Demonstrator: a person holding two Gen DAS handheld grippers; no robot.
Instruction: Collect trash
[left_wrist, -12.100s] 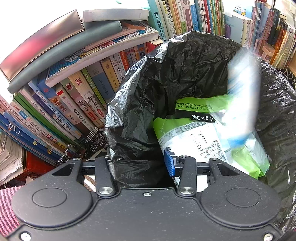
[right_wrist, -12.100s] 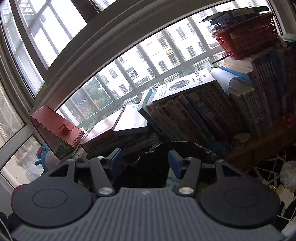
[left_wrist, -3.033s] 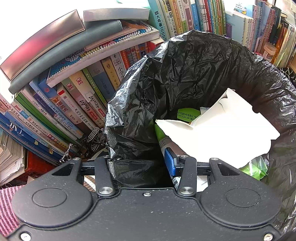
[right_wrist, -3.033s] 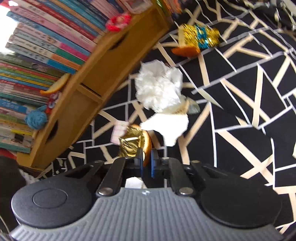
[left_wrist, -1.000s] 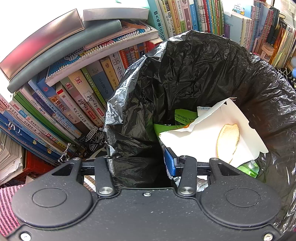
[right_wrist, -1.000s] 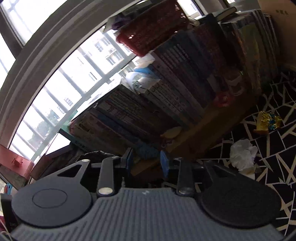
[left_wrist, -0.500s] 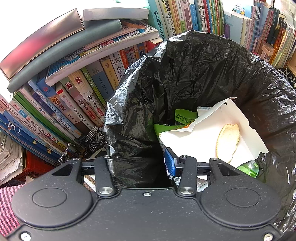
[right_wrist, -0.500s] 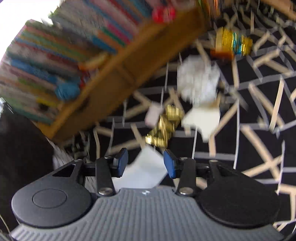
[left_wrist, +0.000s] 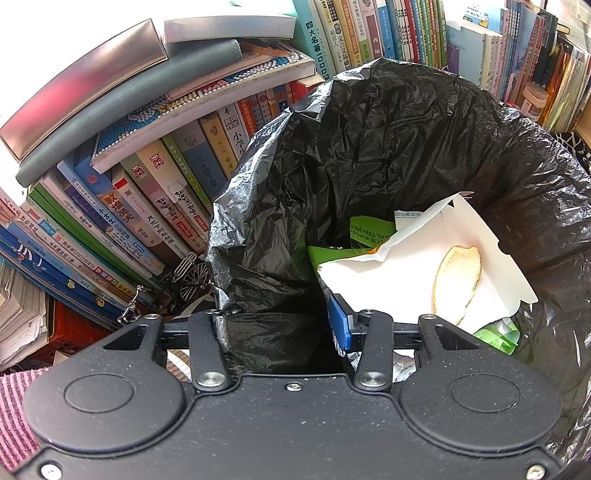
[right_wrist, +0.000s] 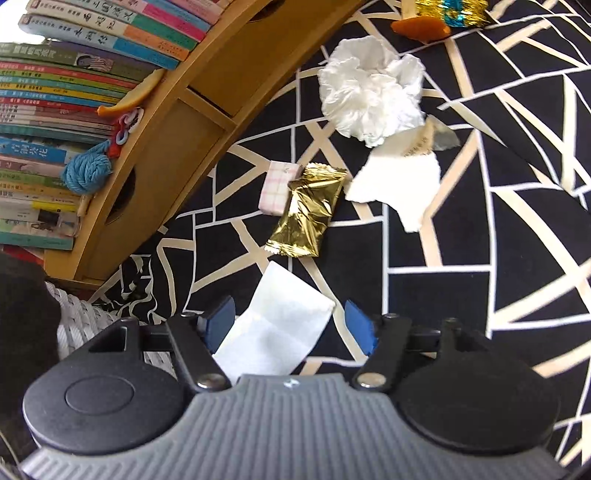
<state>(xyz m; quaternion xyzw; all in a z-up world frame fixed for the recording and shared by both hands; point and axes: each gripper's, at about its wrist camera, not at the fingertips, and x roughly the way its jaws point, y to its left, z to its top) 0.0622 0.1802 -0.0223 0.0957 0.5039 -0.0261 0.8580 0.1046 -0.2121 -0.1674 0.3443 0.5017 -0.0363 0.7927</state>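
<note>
**Peel binned, right gripper drops to the next scrap**

A flat white paper slip (right_wrist: 275, 325) lies on the black patterned floor (right_wrist: 461, 236), directly between the fingers of the right gripper (right_wrist: 290, 321), whose jaws are opening around it without pressing on it yet. A second ago this camera faced the window and bookshelf; it now looks down at the litter. Just beyond the slip lie a gold foil wrapper (right_wrist: 306, 210), a small pink checked packet (right_wrist: 279, 186), a torn white paper (right_wrist: 400, 184) and a crumpled tissue (right_wrist: 369, 96). In the black trash bag (left_wrist: 369, 147), a citrus peel (left_wrist: 458, 280) now rests on the white carton (left_wrist: 388, 273), which was bare three seconds ago. The left gripper (left_wrist: 277, 325) keeps its fingers narrowed, pinching the bag's near rim to hold it open. Several pieces remain, so collection looks roughly midway.
</note>
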